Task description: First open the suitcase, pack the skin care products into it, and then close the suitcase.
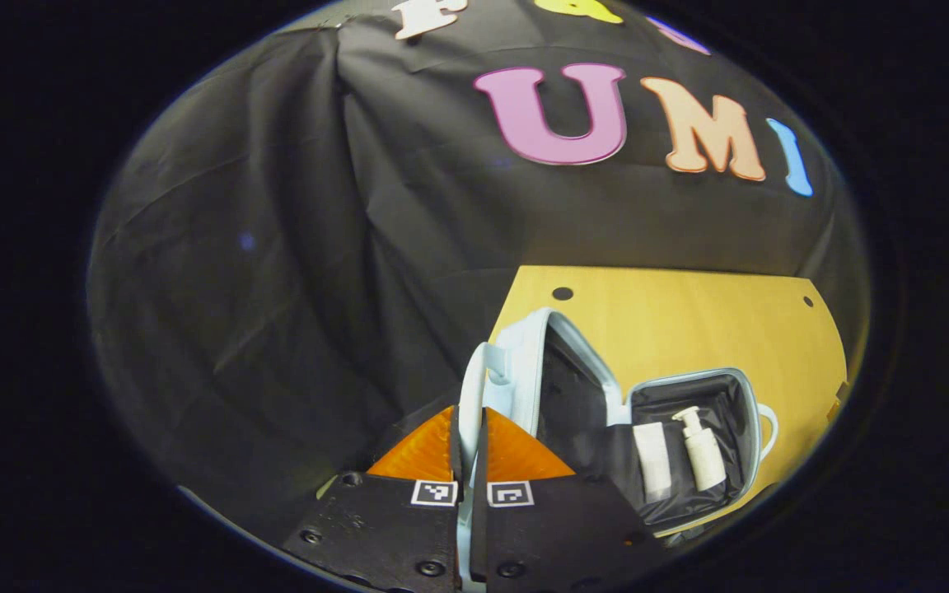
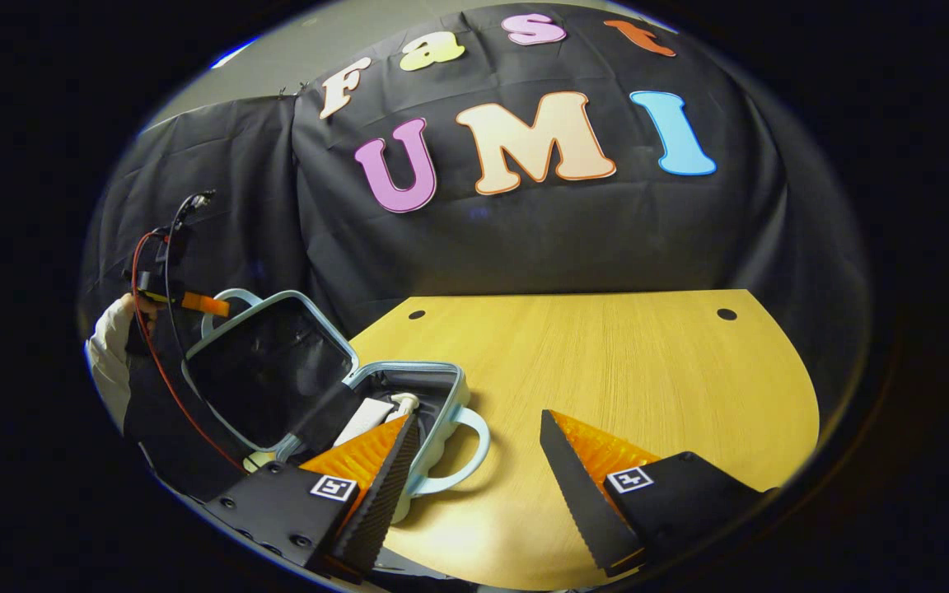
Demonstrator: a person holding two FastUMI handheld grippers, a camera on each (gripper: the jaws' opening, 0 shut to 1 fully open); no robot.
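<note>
Lid point(image 1: 516, 362) edge is already pinched in my left gripper point(image 1: 469, 445) over the open suitcase point(image 1: 738, 387) with both bottles point(image 1: 701, 453) inside, so closing means swinging it toward the right gripper point(image 2: 474, 461), which hangs wide and empty near the handle point(image 2: 466, 461).

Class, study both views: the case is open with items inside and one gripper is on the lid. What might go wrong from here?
1. The left gripper pinches only the thin edge of the lid; it may slip and drop.
2. The pump bottle and tube lie loose in the suitcase; closing may catch them.
3. The open right gripper hovers near the handle and might nudge the case.
</note>
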